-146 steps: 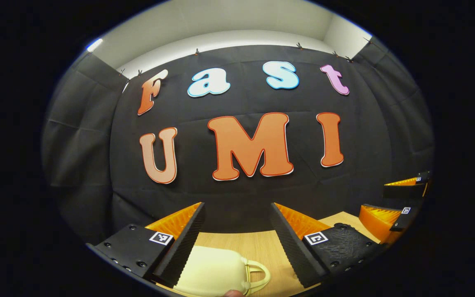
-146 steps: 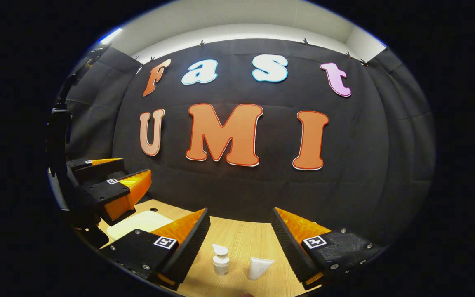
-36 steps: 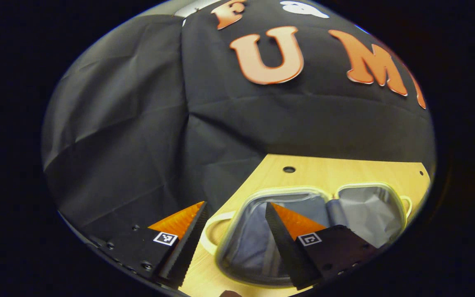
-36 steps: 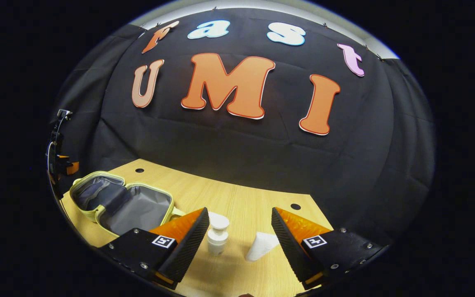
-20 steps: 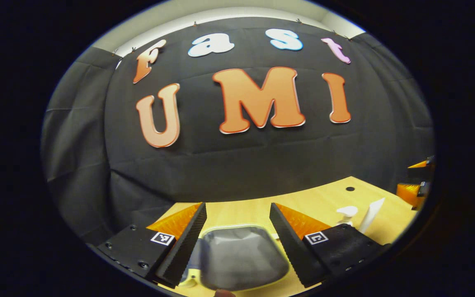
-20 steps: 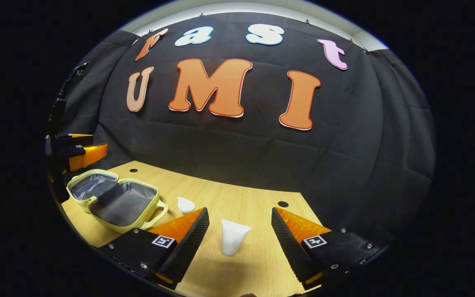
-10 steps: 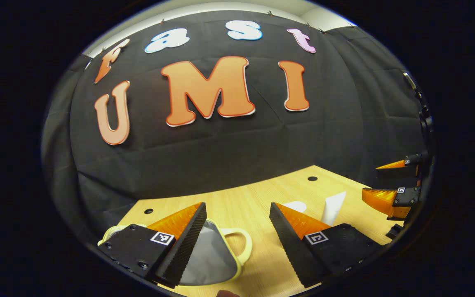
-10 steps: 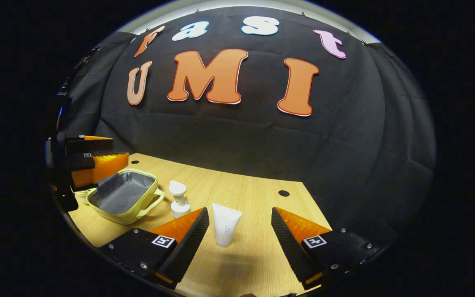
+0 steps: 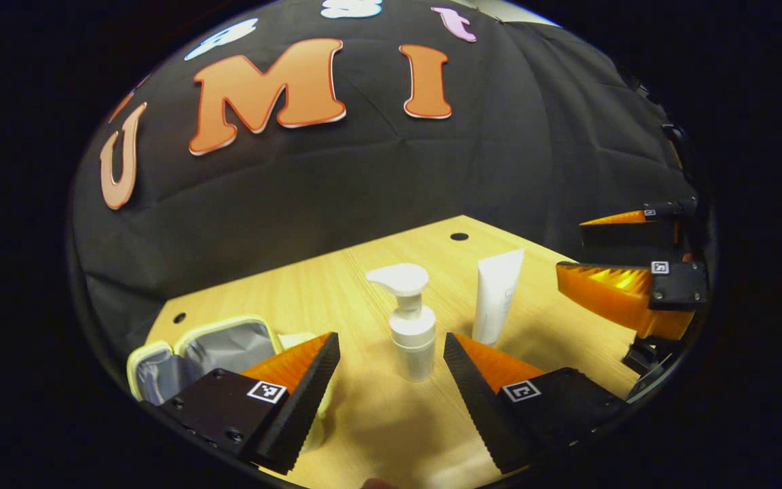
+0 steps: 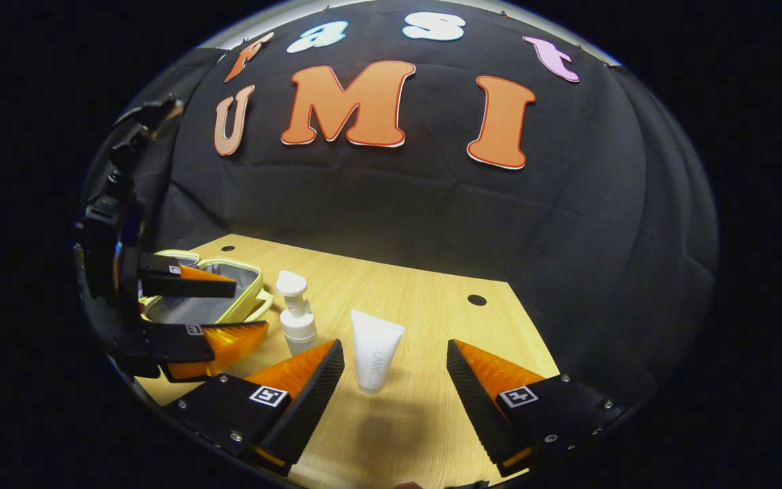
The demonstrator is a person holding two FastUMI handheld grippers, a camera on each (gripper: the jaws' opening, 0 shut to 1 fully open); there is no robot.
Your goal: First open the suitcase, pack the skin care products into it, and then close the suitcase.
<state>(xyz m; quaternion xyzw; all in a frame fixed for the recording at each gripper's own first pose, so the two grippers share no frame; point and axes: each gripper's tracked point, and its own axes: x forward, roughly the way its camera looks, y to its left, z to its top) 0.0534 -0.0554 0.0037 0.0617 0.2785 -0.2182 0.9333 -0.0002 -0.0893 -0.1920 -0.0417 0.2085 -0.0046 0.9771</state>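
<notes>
Black cloth backs a pale wooden table (image 9: 364, 435) with small round holes in its top.

Left gripper view: the left gripper (image 9: 391, 350) hangs low over the table with its jaws spread and nothing between the fingers. A white pump bottle (image 9: 410, 319) stands upright on the table just beyond the fingertips, in line with the gap. A white tube (image 9: 496, 295) stands cap-down just to the right of the bottle, apart from it. The suitcase (image 9: 160, 356), a small pale yellow case with grey lining, lies open at lower left, partly hidden behind the near finger. The right gripper (image 9: 625, 261) enters from the right edge, its jaws spread, near the tube but not touching it.

Right gripper view: the right gripper (image 10: 394, 360) also has its jaws spread and holds nothing. The tube (image 10: 374, 350) stands on the table just beyond its fingertips, within the line of the gap. The bottle (image 10: 296, 316) stands to the left of the tube, between it and the suitcase (image 10: 245, 305). The suitcase lies open at the left end of the table, and nothing can be made out on the part of its lining that shows. The left gripper (image 10: 248, 309) reaches in from the left, jaws spread, one finger across the suitcase and the other nearer the table edge, close to the bottle.
</notes>
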